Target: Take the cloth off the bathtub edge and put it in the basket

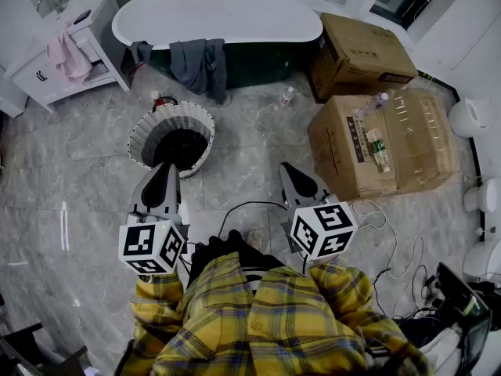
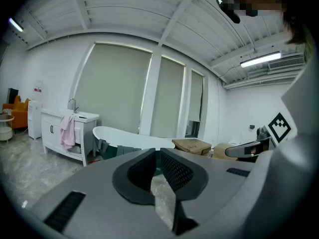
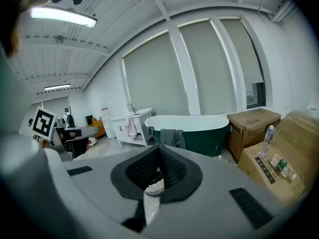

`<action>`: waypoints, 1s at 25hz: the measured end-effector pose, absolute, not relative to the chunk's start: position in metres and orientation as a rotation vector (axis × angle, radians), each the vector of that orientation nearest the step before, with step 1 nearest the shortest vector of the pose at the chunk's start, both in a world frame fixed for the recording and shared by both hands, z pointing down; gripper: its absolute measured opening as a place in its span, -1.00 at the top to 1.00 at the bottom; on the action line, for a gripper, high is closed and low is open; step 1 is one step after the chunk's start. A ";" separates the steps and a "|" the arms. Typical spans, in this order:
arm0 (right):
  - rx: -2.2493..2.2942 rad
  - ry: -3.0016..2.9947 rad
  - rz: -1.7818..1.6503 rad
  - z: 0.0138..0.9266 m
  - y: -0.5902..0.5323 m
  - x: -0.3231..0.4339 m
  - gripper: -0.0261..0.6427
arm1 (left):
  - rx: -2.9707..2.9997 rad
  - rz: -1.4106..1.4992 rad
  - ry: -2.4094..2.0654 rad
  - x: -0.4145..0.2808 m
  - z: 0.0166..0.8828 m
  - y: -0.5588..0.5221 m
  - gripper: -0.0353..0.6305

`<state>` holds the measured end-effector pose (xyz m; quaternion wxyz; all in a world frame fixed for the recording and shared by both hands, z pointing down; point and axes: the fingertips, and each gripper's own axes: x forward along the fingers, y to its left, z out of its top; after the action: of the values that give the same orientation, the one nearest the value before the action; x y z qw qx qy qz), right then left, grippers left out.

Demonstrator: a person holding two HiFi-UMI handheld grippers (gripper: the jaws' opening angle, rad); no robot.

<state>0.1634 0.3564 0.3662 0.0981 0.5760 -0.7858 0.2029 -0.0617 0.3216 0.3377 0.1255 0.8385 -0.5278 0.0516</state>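
Left gripper (image 2: pixel 157 156): fingers pressed fully together, holding nothing.
Right gripper (image 3: pixel 158 152): fingers likewise closed and empty.
Cloth (image 1: pixel 200 63): dark grey, draped over the bathtub (image 1: pixel 219 14) rim, well ahead of both pairs of fingers and beyond the basket.
Basket (image 1: pixel 142 141): on the floor just ahead of the left fingers.
Risk, approach: fingers arriving shut would only shove the cloth along the rim.
Risk, grip: pinching one hanging fold could let it slide into the tub or onto the floor.
Risk, drop: a trailing end may catch on the basket rim and hang outside.
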 end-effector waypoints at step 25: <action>1.531 -2.450 0.632 0.389 0.293 0.194 0.84 | 2.395 0.118 -1.577 0.005 0.352 0.286 0.77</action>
<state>0.1940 0.2928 0.3894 0.0920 0.5154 -0.8250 0.2128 0.0049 0.2855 0.3520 0.1353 0.8267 -0.5446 0.0407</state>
